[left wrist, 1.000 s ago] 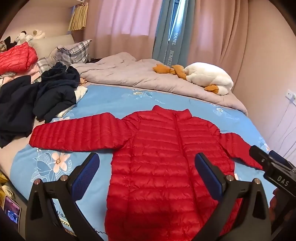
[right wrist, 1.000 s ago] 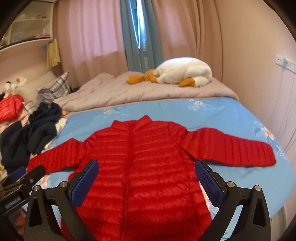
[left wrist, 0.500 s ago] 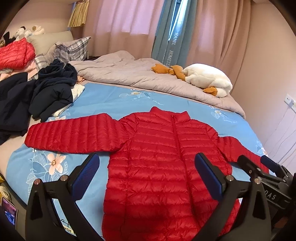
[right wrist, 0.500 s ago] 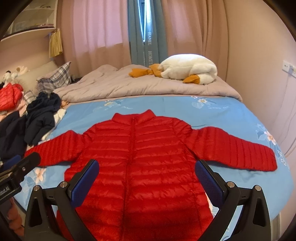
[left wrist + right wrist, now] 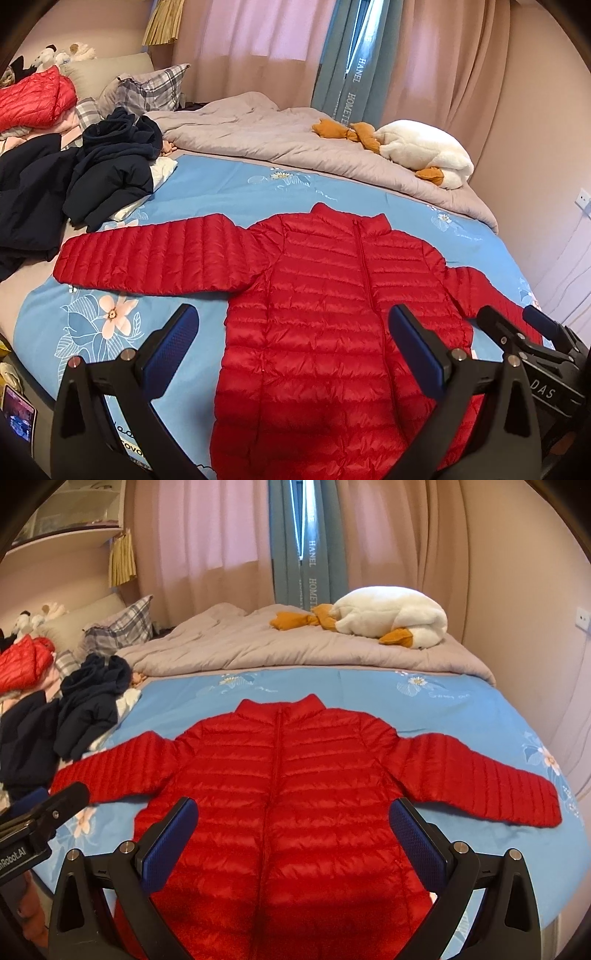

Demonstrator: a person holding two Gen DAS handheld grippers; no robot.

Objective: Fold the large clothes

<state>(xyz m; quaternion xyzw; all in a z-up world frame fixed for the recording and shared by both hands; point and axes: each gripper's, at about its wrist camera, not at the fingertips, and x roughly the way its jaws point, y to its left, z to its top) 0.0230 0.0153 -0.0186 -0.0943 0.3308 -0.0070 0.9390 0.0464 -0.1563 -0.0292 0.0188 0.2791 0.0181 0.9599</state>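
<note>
Blue bed sheet (image 5: 461,716); one red jacket (image 5: 295,794) (flat); both grippers spread, empty.

One red puffer jacket (image 5: 291,797) spread flat on the bed, two sleeves out, one zipper, one collar. A second red puffer (image 5: 31,98) folded on the pile at the headboard side, so two red jackets total. Dark navy garments (image 5: 107,170): at least two, heaped together, exact count unclear. One plaid pillow (image 5: 147,88). One grey duvet (image 5: 258,140). One blue floral sheet (image 5: 369,690). One white plush goose (image 5: 391,614), two orange feet showing. Small plush toys (image 5: 62,55) by the headboard: two or three, too small to tell. Two tongs: left tongs (image 5: 295,358), right tongs (image 5: 293,840), two blue pads each, both spread wide. One wall socket (image 5: 583,617).
</note>
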